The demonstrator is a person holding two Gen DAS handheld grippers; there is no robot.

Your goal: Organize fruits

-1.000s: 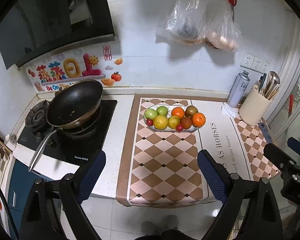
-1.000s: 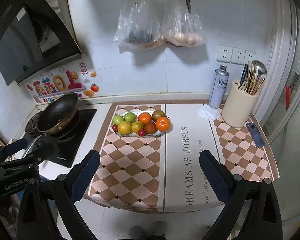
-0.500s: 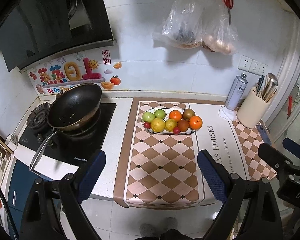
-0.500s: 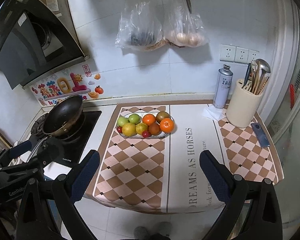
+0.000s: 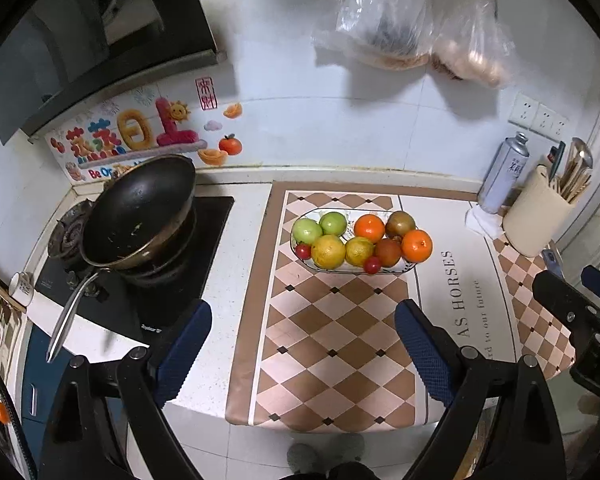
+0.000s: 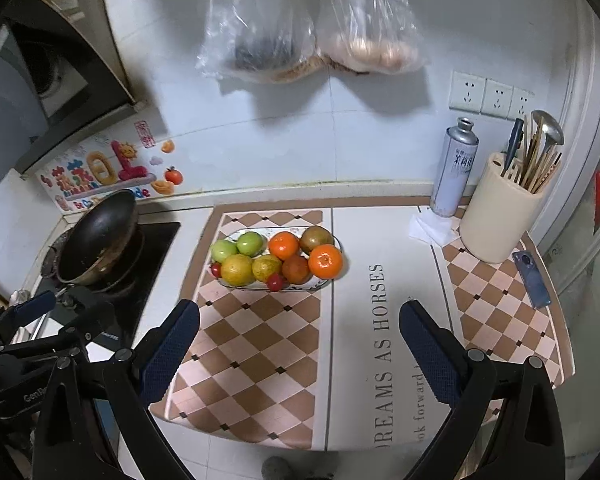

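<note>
Counter: white kitchen worktop, checked mat (image 5: 340, 332) on top; wok (image 5: 140, 216) on the hob at left.
Fruit: heaped on oval plate (image 6: 236, 236) at the mat's far end, well apart from me.
Left gripper (image 5: 302, 354): jaws wide, empty.
Right gripper (image 6: 300, 354): jaws wide, empty.
Step, I judge: approach; take an edge fruit like the orange (image 6: 325, 261), squeezing gently.
Cherry tomatoes (image 6: 275, 282): possibly loose; hard to tell.

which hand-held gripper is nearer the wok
Left. The left hand-held gripper hangs open just right of the wok, over the counter edge; the right hand-held gripper sits farther right, past the fruit plate.
</note>
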